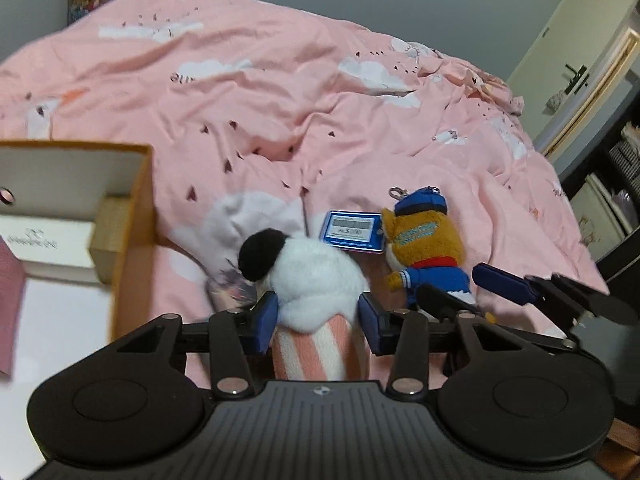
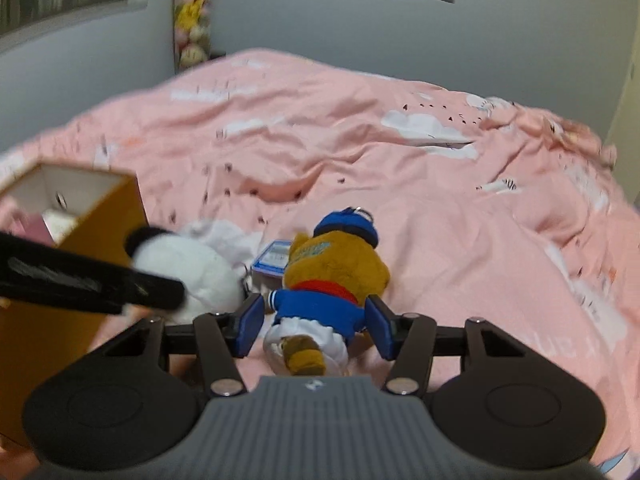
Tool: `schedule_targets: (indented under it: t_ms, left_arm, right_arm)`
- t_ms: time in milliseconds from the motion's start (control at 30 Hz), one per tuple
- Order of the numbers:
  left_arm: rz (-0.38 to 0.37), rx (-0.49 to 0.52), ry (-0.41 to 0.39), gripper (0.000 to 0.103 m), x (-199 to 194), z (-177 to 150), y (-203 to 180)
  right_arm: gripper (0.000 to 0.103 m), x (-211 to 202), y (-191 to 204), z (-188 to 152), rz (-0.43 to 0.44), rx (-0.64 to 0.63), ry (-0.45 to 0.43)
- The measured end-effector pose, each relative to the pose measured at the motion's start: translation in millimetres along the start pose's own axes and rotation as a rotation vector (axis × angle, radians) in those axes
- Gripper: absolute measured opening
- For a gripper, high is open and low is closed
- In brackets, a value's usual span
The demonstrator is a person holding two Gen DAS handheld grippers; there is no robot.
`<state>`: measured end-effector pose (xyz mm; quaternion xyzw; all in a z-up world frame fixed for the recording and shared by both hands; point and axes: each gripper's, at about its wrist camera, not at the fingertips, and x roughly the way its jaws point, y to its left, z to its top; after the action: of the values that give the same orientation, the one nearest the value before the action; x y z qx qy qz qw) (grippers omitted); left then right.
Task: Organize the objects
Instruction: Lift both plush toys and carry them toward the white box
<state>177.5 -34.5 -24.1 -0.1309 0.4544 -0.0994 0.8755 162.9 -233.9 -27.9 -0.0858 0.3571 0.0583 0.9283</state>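
A white plush with a black ear and pink-striped body [image 1: 316, 280] lies on the pink bed; my left gripper [image 1: 318, 320] has its jaws around it, pads touching both sides. It shows in the right wrist view [image 2: 200, 268] too. A brown plush in blue jacket and cap [image 2: 332, 276] lies beside it, with a blue tag [image 2: 272, 258] by its head. My right gripper [image 2: 314, 328] is open, its jaws either side of the plush's lower body. The brown plush [image 1: 428, 252] and tag [image 1: 352, 232] also show in the left wrist view.
An open orange box [image 1: 136, 240] with white inside stands on the bed at the left, holding a small white box and a pink item; it also shows in the right wrist view [image 2: 100, 208]. The pink duvet [image 1: 320, 100] is rumpled. A door and shelves lie at the right.
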Motion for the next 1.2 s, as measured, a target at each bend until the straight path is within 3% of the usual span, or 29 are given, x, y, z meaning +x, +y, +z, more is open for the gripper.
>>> schedule_targets:
  t_ms: [167,233,433,600,733,933,1200]
  left_arm:
    - [-0.022,-0.012,0.061,0.049,7.4,2.6,8.0]
    - [-0.025,0.002,0.078,0.053,10.0,2.7,7.8]
    - [-0.048,-0.015,0.158,0.066,21.4,0.2,12.0]
    - [-0.121,-0.11,0.226,0.073,43.9,-11.1,20.9]
    - [-0.143,-0.144,0.195,0.073,52.0,-17.0,20.4]
    - [-0.12,-0.096,0.157,0.068,51.1,-20.8,8.3]
    - [-0.129,-0.066,0.088,0.066,12.8,-24.2,5.0]
  right_arm:
    - [0.061,25.5,11.7,2.7,-0.092,-0.105,0.06]
    - [0.062,32.3,9.5,4.5,-0.08,-0.099,0.083]
    - [0.058,32.6,-11.3,-0.6,-0.011,0.024,0.115]
    - [0.057,31.9,-26.3,-14.5,0.028,0.129,0.122]
    - [0.055,33.6,-27.3,-16.6,0.041,0.146,0.116]
    - [0.049,25.4,-28.8,-19.9,0.056,0.179,0.091]
    - [0.045,-12.1,-33.8,-16.8,0.115,0.267,0.022]
